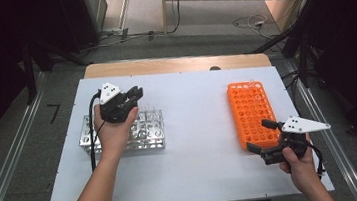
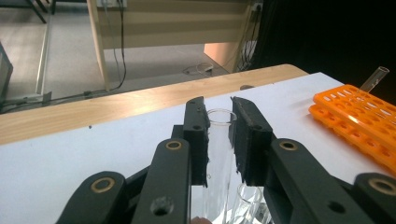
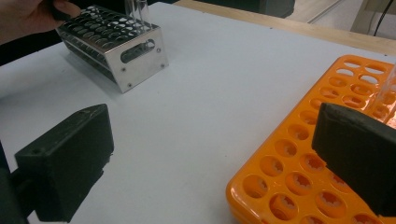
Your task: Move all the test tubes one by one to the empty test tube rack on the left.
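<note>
My left gripper (image 1: pixel 135 92) hovers over the back of a metal test tube rack (image 1: pixel 145 134) on the left of the white table. In the left gripper view, my left gripper (image 2: pixel 219 109) is shut on a clear glass test tube (image 2: pixel 219 154) that stands upright, its rim level with the jaw tips. More glass tubes (image 2: pixel 247 200) show below it. My right gripper (image 1: pixel 257 135) is open at the near left corner of an orange rack (image 1: pixel 252 108). In the right gripper view, my right gripper (image 3: pixel 212 126) has nothing between its jaws. One jaw hangs over the orange rack (image 3: pixel 303 158).
A single glass tube (image 2: pixel 373 79) leans in the far end of the orange rack (image 2: pixel 359 126). The metal rack (image 3: pixel 126 51) holds several tubes. A wooden strip (image 1: pixel 177 64) borders the table's far edge, with floor and cables beyond it.
</note>
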### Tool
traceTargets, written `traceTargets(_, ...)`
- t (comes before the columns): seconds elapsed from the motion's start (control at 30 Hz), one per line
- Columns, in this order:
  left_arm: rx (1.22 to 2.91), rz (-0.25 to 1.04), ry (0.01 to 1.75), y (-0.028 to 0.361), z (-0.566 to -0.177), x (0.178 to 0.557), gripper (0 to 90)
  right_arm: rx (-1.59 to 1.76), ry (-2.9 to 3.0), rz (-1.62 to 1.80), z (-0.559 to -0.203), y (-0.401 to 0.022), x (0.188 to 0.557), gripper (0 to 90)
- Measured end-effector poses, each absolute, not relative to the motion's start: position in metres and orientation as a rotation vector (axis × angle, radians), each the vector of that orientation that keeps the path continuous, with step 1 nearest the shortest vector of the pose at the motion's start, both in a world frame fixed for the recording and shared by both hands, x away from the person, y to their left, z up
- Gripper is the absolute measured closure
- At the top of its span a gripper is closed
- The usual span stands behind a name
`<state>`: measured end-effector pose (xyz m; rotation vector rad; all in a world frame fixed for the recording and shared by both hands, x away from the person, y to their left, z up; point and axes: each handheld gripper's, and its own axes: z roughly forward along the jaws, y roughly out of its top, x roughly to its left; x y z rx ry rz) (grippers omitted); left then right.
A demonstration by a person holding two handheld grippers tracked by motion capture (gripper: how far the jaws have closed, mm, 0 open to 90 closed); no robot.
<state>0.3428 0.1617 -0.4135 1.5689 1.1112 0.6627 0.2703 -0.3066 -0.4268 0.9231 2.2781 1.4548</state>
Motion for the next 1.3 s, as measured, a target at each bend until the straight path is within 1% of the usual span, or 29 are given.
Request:
traceTargets(0.3,1.606,0.626,1.149,0.163,-0.426,0.341,76.3,0.927,2.276,1.457,-0.427,-0.307,0.27,0.0)
traceTargets(0.9,1.669,0.621,1.175,0.16,-0.428,0.335,75.8,0.932,2.272,1.459,-0.427,-0.307,0.271,0.0)
traceTargets(1.3,1.709,0.576,1.209,0.16,-0.435,0.335,74.7,0.931,2.269,1.454,-0.427,-0.307,0.271,0.0)
